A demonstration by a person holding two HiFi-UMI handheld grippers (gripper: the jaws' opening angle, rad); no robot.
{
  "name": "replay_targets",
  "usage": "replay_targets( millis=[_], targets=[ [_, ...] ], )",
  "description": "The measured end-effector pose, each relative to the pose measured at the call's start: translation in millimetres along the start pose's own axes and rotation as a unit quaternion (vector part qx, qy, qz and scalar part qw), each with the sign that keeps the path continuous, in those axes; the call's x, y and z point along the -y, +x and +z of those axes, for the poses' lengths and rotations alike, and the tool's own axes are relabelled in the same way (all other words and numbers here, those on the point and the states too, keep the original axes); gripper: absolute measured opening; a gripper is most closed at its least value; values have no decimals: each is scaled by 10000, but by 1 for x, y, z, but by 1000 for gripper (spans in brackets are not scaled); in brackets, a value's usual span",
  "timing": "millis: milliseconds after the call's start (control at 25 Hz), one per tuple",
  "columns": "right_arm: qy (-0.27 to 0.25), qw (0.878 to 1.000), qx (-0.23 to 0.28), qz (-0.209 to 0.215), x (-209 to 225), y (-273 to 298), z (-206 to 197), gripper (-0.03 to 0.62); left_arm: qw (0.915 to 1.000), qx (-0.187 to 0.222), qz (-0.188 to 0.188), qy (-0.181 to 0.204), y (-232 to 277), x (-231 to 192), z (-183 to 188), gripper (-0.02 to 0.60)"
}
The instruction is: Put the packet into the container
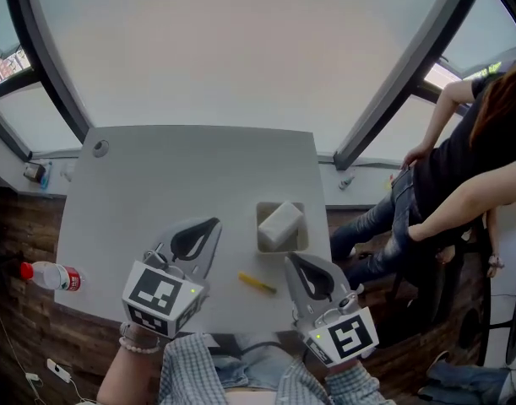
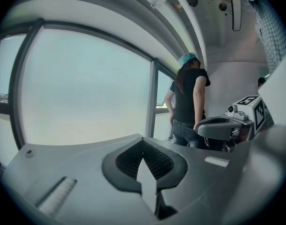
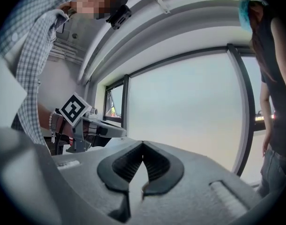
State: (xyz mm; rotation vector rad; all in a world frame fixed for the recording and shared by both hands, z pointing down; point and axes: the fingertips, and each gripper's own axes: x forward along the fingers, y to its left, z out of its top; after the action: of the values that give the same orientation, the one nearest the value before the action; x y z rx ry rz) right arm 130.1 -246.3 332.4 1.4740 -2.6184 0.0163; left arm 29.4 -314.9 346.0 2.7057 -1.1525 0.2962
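In the head view a white packet (image 1: 279, 223) lies inside a small pale square container (image 1: 262, 240) on the grey table (image 1: 156, 175), right of centre. My left gripper (image 1: 214, 224) hovers near the table's front left, shut with nothing between its jaws. My right gripper (image 1: 290, 260) hangs just in front of the container, also shut and empty. The left gripper view shows its own jaws (image 2: 143, 142) closed tip to tip and pointing toward the window. The right gripper view shows the same for its jaws (image 3: 142, 145), with the left gripper (image 3: 103, 128) off to the side.
A short yellow item (image 1: 258, 283) lies on the table between the two grippers. A clear bottle with a red cap (image 1: 51, 275) lies by the table's left edge. A person in dark clothes (image 1: 460, 167) stands close beside the table's right side. Large windows stand beyond the table.
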Motion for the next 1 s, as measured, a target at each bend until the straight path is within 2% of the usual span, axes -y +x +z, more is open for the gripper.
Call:
replay_targets(
  millis=[160,320,520,800,1000],
  targets=[
    [-33,9999,98,109,-10,5,6,-2,9998,158,108,-113,-27,-4,4,3],
    [-71,9997,162,182,-15,10,10,-2,9985,299,467,-17,-57,-14,10,2],
    [-162,9993,256,211,-16,15,17,-2,9963,449,713,-194,-84,-26,13,3],
    [-288,9986,331,297,-25,17,25,-2,9943,555,861,-303,-105,-31,11,3],
    [-345,9985,281,325,-31,16,22,-3,9949,545,780,-325,-108,-27,7,3]
  ],
)
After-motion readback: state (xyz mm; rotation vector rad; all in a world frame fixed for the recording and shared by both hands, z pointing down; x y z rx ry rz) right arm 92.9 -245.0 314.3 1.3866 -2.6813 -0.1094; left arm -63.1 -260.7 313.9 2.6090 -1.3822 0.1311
